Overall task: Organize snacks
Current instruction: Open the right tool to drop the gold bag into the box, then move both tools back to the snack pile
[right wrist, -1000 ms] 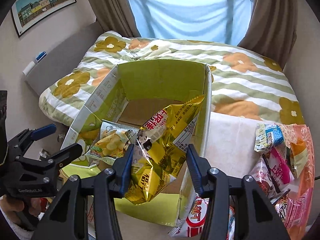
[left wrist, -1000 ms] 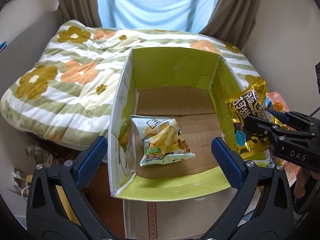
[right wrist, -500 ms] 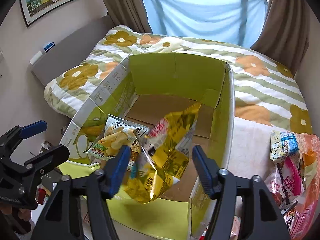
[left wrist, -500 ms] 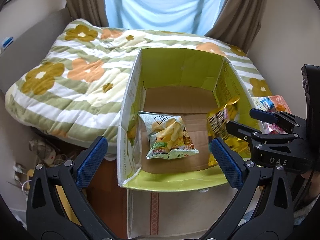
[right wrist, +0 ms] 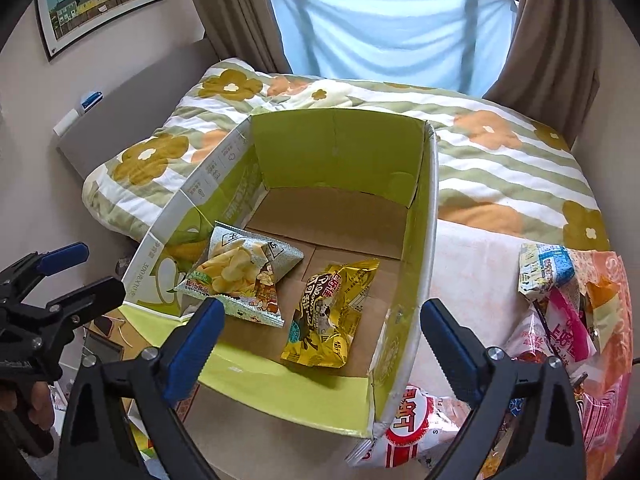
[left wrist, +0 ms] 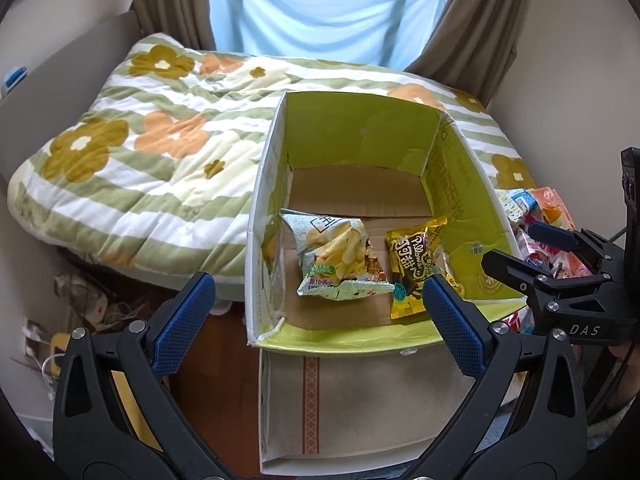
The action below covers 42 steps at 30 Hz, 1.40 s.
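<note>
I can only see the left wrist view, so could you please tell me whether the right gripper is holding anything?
Observer: No. The right gripper is open with nothing between its fingers; the gold snack bag lies flat on the box floor beyond it.
Operator: Thank you. Is anything outside the box at its near right corner?
Observer: Yes, a red-and-white snack bag lies outside the box, against that corner.

Floral striped quilt (right wrist: 500, 168) covered the bed. Pale blue cloth (right wrist: 384, 36) hung over the window between brown curtains (right wrist: 556, 40). Framed picture of coloured houses (right wrist: 100, 4) hung on the wall. Cables (left wrist: 92, 304) lay on the floor.
</note>
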Tool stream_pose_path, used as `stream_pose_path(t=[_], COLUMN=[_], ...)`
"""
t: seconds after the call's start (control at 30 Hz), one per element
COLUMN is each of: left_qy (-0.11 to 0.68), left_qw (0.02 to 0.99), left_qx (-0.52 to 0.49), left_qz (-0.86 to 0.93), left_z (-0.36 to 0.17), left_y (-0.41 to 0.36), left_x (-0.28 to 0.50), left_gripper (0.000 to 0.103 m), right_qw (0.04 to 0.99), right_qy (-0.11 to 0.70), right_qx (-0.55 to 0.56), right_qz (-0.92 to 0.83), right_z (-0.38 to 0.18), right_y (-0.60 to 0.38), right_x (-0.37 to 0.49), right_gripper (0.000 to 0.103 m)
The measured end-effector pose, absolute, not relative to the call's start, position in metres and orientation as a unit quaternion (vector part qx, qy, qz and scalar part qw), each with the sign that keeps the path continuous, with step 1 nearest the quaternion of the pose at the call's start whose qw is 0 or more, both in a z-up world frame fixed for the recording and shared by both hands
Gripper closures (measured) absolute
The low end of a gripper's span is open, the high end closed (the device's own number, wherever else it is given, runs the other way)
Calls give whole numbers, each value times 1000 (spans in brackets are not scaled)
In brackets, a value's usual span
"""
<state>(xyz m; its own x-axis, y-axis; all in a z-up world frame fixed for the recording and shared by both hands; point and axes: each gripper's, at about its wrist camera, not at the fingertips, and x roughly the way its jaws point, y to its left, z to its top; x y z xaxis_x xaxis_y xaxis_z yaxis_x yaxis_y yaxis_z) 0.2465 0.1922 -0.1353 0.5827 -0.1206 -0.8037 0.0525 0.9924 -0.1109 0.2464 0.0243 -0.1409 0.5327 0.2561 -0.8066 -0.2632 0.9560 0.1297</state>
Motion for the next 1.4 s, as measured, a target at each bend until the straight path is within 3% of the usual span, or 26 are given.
stream_pose_path(t=[0.43, 0.87, 1.4], left_qy=[434, 450, 539], left_qw=[896, 888, 838], left_qx=[-28, -62, -83], left_qz=[-94, -71, -19], left_z=[-118, -119, -217], left_y=[155, 35, -118], left_x=[230, 190, 147], left_gripper=[0, 0, 0], right_qw=[893, 902, 888], right_qy=[438, 414, 431], right_qx=[33, 55, 21], right_qz=[100, 111, 157], right_z=[-106, -80, -141], right_y=[-29, -157, -247], right_x=[209, 167, 159], right_gripper=[5, 5, 5])
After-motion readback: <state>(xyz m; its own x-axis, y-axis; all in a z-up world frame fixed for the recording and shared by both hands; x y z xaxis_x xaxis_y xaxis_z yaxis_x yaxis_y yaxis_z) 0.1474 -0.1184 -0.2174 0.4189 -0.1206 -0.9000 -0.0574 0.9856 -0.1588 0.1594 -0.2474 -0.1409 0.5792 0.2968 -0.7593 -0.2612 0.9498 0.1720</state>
